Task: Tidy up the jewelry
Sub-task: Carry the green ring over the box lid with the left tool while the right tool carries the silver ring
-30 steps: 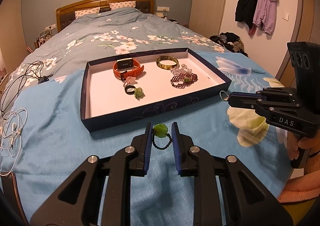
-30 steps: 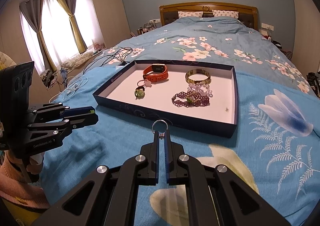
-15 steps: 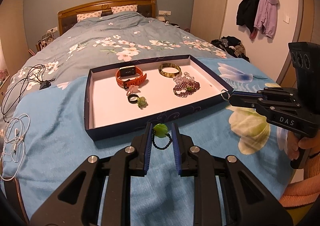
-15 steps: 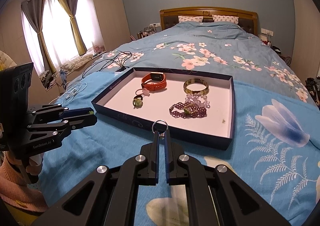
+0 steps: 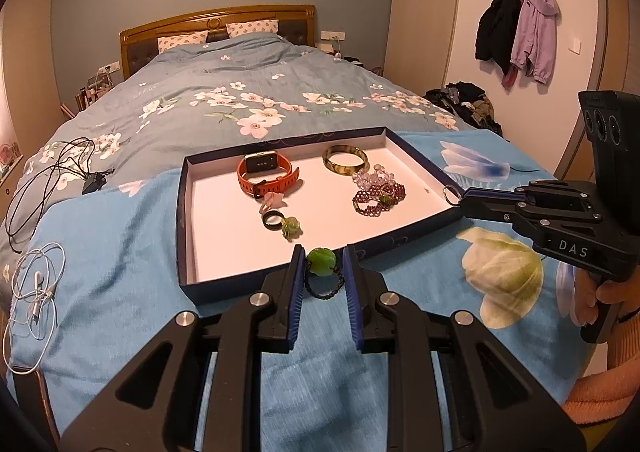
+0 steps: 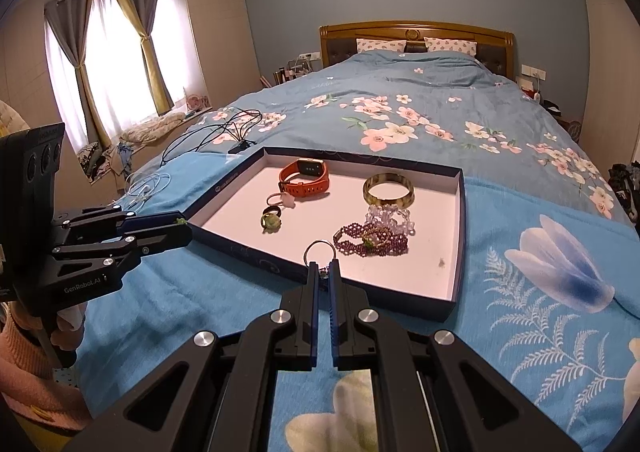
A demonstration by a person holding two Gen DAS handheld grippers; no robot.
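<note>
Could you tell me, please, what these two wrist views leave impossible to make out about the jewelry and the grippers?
- Silver ring: the part clamped in the right gripper is hidden by the pads, in both views.
- Green pendant: where the left gripper presses on it is covered by the pads; the right wrist view shows only a sliver.
- Orange watch: the screen is too small to read.
- Speck in the tray: too small to identify.

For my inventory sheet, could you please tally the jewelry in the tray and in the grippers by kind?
Orange smartwatch: 1
Bangle: 1
Beaded bracelets: 2
Flower rings: 2
Green-stone cord loop: 1
Silver ring: 1
Total: 8
</note>
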